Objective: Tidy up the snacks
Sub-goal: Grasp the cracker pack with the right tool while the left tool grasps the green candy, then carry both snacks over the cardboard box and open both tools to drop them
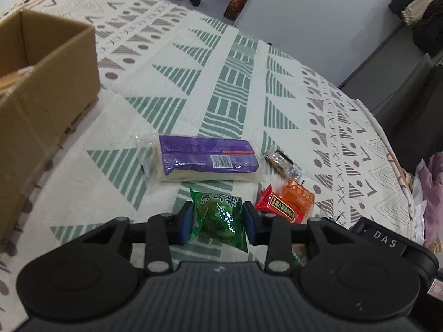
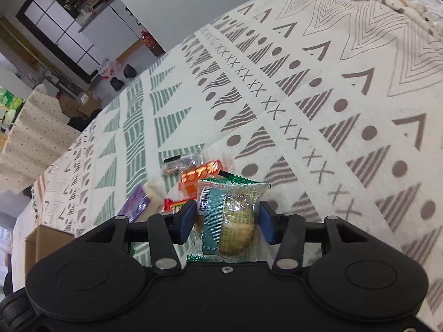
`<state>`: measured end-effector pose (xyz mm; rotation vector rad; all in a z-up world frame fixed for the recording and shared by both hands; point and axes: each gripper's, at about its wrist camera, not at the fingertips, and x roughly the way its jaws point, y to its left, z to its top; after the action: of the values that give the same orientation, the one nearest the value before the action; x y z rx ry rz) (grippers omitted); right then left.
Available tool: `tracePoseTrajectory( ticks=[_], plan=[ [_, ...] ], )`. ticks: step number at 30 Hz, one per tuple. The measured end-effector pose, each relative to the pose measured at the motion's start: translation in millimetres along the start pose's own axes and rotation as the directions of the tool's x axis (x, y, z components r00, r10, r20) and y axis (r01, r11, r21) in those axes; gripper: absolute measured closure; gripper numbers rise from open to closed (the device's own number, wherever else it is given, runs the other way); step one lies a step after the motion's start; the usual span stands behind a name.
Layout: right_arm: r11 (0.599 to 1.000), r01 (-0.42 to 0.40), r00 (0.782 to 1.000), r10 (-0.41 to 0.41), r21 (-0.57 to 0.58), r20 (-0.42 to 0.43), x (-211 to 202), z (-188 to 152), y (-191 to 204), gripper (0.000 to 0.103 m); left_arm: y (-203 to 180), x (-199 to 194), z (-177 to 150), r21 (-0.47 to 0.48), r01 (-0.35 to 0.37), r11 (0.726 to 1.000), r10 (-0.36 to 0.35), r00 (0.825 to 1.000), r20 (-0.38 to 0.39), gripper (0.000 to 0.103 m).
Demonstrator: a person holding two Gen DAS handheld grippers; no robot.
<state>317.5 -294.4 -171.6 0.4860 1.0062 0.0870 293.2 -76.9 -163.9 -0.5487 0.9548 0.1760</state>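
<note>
On a table covered by a patterned cloth (image 1: 235, 63), the left gripper (image 1: 217, 220) had its jaws closed on a green snack packet (image 1: 218, 215), just in front of a purple-wrapped packet (image 1: 207, 156). A cardboard box (image 1: 41, 83) stood well to the left of that purple packet. The right gripper (image 2: 225, 218) pinched a clear-wrapped biscuit packet (image 2: 235, 221) between its jaws, with small red and orange snacks (image 2: 199, 177) just beyond.

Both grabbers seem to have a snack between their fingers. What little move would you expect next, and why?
Probably the left gripper lifts its shiny green snack packet toward the open brown cardboard box on its left. The blue pads sit against the packet's sides, and the box already holds something. The right gripper likewise holds a clear-wrapped biscuit packet.
</note>
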Motion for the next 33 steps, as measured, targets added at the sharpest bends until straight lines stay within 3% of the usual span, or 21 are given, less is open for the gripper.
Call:
tracePoseTrajectory(
  ticks=[3,22,33],
  plan=[
    [1.0,-0.012,1.0,0.012,-0.003,0.002,-15.6,-9.8,0.3,0.055,-2.2,-14.8,-3.3,0.064,0.012,0.998,-0.014,1.0,0.026,0.066],
    [0.992,0.008,0.996,0.004,-0.123,0.093,-92.4,-41.2,45.8,0.055,29.8,-102.7,-4.7,0.035,0.07,0.997,-0.073,0.99,0.117,0.066],
    [0.988,0.006,0.991,0.014,-0.152,0.134,-138.7,-49.5,73.1,0.055,42.7,-145.1,13.6,-0.005,0.095,0.995,-0.092,0.973,0.21,0.066]
  ],
)
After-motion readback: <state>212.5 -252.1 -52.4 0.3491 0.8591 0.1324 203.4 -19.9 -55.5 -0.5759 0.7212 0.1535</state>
